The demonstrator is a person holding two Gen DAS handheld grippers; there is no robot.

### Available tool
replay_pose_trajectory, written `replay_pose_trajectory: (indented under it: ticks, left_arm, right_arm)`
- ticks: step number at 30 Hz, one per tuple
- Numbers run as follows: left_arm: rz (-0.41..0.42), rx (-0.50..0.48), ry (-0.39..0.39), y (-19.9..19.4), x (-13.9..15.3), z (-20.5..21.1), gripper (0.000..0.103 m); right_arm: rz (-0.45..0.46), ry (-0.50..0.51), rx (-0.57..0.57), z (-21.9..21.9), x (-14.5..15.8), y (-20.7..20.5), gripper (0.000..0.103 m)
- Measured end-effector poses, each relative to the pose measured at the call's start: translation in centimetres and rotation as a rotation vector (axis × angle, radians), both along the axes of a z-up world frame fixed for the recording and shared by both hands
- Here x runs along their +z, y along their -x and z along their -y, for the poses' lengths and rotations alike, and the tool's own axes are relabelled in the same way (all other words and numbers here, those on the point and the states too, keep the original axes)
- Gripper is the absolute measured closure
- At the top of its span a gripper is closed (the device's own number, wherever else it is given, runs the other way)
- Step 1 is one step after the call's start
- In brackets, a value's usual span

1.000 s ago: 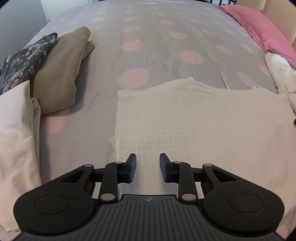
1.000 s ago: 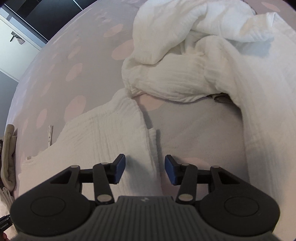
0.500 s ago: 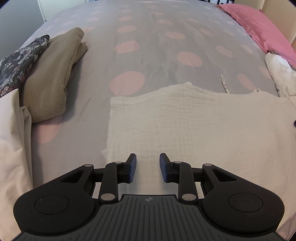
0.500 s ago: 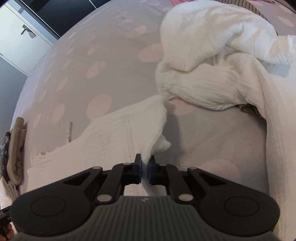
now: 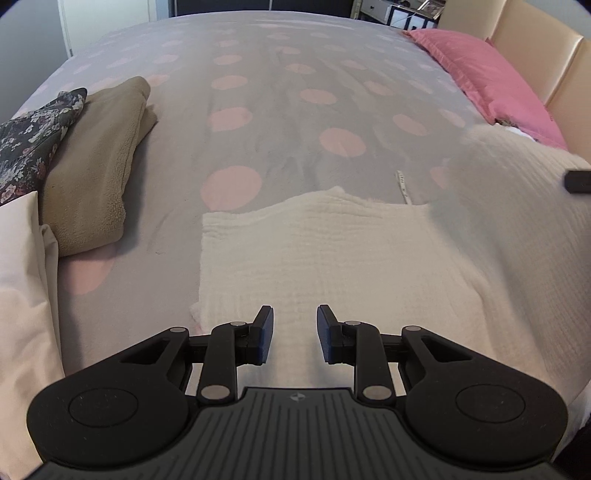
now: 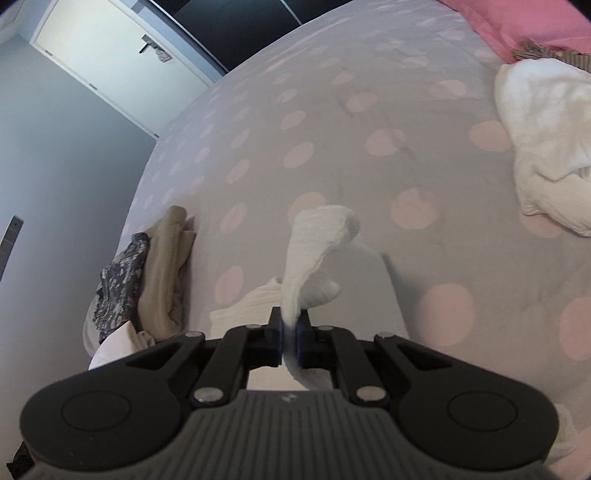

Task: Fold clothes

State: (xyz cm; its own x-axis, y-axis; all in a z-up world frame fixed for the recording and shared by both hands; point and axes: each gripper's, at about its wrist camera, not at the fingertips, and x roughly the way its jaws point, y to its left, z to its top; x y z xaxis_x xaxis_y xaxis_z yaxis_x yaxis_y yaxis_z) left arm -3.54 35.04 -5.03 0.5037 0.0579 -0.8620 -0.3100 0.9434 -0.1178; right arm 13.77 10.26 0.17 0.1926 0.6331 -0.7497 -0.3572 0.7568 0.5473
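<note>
Left wrist view: left gripper [image 5: 294, 334] hangs low over the near edge of the white cloth [image 5: 325, 251], fingers spread wide w/ nothing between them; cloth lies flat on the bedspread [image 5: 280, 122] straight ahead of the fingers, its left edge running away from the gripper, far edge uneven; crinkled gauze-like weave, cream-white; on the right side of the cloth a blurred fold is raised off the bed; a small label strip [image 5: 402, 184] lies on the bedspread just beyond the cloth's far edge. Left of the cloth, well apart: folded tan fleece [image 5: 92, 166], floral fabric [image 5: 33, 140] beyond it, pale fabric [image 5: 22, 295] nearest the camera. Pink pillow [image 5: 487, 81] far right of the cloth by the headboard [image 5: 543, 55].

Right wrist view: right gripper [image 6: 289, 334] pinched tight on a corner of the white cloth [image 6: 314, 251]; cloth rises from between the fingers, curls over at the top, rest trailing down to the bedspread [image 6: 332, 147]; same crinkled texture. Left of the cloth: tan fleece [image 6: 166, 266] and floral fabric [image 6: 122, 273]. Right of the cloth, apart: rumpled white pile [image 6: 546, 147]; pink pillow [image 6: 524, 18] beyond it.
</note>
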Motion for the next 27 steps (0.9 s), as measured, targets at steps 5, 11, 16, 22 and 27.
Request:
replay_pose_trajectory:
  ticks: [5,11,16,22,27]
  left_arm:
    - [-0.006,0.023,0.027,0.5,-0.5,-1.3,0.088]
    - [-0.016,0.085,0.062,0.8,-0.9,-3.3,0.089]
    - [-0.052,0.125,0.055,1.1,-1.4,-4.6,0.089]
    - [-0.082,0.151,0.068,1.5,-2.0,-5.4,0.089]
    - [-0.057,0.164,0.092,1.8,-1.5,-5.5,0.089]
  right_arm:
    - [-0.025,-0.032,0.068,-5.7,1.1,2.6,0.096]
    - [-0.063,0.007,0.12,-12.8,-2.0,4.6,0.096]
    - [-0.092,0.057,0.122,-16.8,-5.5,5.2,0.096]
    - [-0.127,0.076,0.144,-17.6,-6.4,4.9,0.079]
    - [-0.067,0.023,0.16,-15.0,-2.8,4.2,0.075]
